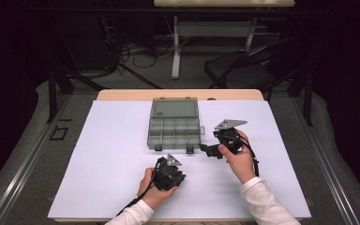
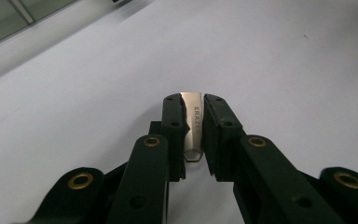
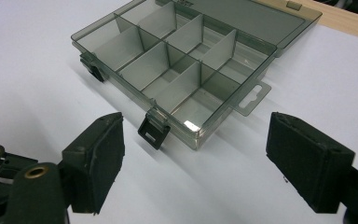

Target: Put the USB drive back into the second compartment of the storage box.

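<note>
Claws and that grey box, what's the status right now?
Left claw shut on small metal piece. Right claw open, facing compartment box, lid open. Nothing in the way.

grippers: 2 | organizer box [image 1: 174, 127]: 1 | compartments: 8 | latches: 2 | metal piece [image 2: 193, 126]: 1

Light is falling from overhead onto the white bench [image 1: 122, 154], which is glowing bright while the room behind, toward twelve o'clock, is sinking into near black. In the left gripper view the metal piece [image 2: 193, 126] is catching a soft glare and the nearest black links are blurring. In the right gripper view the organizer box [image 3: 186, 60] is throwing a faint shadow toward six o'clock.
</note>
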The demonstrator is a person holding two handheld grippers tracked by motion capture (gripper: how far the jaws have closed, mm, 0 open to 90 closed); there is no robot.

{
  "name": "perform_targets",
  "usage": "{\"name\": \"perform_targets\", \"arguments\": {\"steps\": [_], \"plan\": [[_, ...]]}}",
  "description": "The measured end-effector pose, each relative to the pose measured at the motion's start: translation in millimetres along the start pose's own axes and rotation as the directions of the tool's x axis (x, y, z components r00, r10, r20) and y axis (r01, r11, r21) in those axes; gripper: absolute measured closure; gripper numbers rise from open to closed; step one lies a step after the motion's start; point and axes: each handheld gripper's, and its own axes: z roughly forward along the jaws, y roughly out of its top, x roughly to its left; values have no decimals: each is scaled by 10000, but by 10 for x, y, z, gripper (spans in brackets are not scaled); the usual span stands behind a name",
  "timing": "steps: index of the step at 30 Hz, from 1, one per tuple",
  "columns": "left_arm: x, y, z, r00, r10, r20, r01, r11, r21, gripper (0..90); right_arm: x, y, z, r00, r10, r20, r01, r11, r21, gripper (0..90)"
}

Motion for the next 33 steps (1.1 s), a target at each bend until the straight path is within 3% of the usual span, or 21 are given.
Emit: {"name": "perform_targets", "arguments": {"steps": [25, 33], "plan": [[154, 40, -118, 9993, -348, -155, 344, 9990, -273, 786, 7, -6, 9, 10000, -26, 11, 26, 10000, 15, 191], [286, 223, -186, 9983, -577, -57, 573, 9974, -440, 786, -10, -11, 4, 10000, 54, 42, -54, 10000, -22, 191]]}}
